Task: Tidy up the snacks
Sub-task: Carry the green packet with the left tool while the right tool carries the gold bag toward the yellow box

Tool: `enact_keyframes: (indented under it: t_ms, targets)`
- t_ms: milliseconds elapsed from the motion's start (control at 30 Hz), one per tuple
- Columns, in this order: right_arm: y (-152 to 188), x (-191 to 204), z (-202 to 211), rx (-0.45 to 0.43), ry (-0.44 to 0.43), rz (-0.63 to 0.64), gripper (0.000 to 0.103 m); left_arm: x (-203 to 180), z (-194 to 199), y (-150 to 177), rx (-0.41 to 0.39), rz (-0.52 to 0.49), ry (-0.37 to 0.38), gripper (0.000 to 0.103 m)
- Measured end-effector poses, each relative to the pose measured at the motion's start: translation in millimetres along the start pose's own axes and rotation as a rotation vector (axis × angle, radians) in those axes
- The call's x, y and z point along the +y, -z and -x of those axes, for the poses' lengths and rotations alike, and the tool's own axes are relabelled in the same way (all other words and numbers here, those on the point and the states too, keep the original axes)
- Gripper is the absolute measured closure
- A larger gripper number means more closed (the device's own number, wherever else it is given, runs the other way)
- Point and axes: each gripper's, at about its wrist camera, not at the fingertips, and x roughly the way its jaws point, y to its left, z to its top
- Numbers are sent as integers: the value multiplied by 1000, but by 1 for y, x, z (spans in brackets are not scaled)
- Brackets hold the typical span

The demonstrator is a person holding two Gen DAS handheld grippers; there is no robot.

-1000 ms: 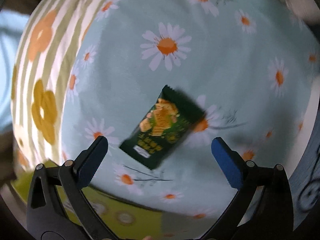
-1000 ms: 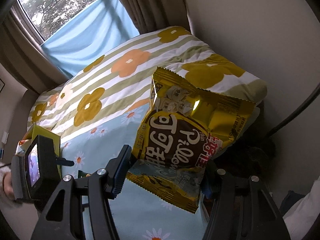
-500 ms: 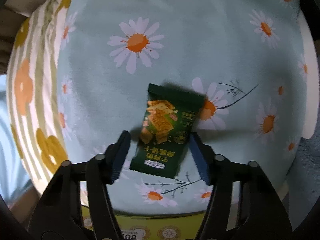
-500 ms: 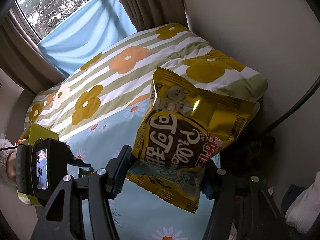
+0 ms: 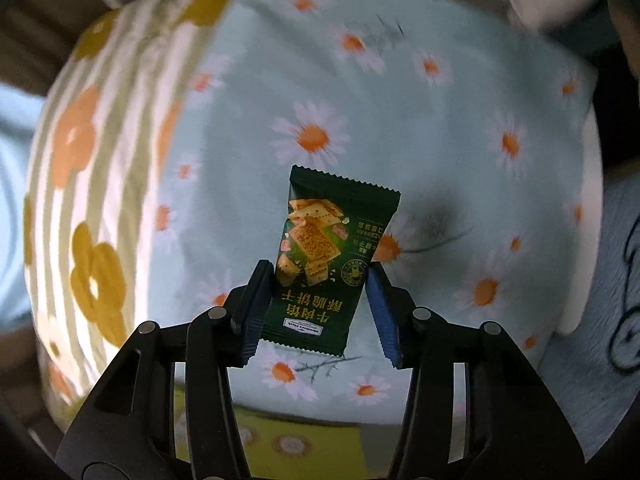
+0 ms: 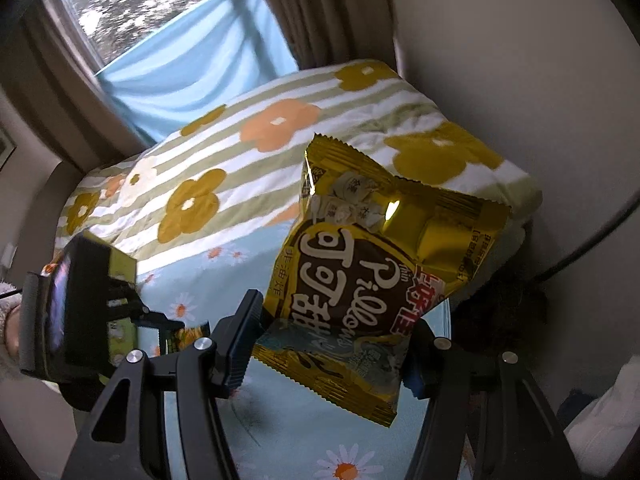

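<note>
The left gripper [image 5: 320,306] has just been closing and now clamps the lower part of a dark green cracker packet [image 5: 330,258] between its blue pads, the packet hanging clear above the daisy-print bedsheet [image 5: 440,152]; its own view alone shows a yellow box [image 5: 280,438] at the bed's near edge. The right gripper [image 6: 332,354] is clenched on a gold pillow-snack bag [image 6: 380,276] held over the bed; only its view shows the window [image 6: 132,4], the blue curtain [image 6: 192,68], the striped flowered quilt [image 6: 248,160], and the left gripper [image 6: 120,312] from outside.
</note>
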Motion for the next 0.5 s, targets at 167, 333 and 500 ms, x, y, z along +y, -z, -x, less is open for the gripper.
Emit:
enact_keyframes:
  t_ms: [167,333,500]
  targets:
    - [-15,27,20,-22,-76,105,47,15,63,21,-123,225,-46,59]
    - [-29,72,29,-34,-180,244,47,31,115,64,-200,438,-118,59]
    - [-34,137,27,-15,-310,367,47,49,148,126,-239,646,-172,59]
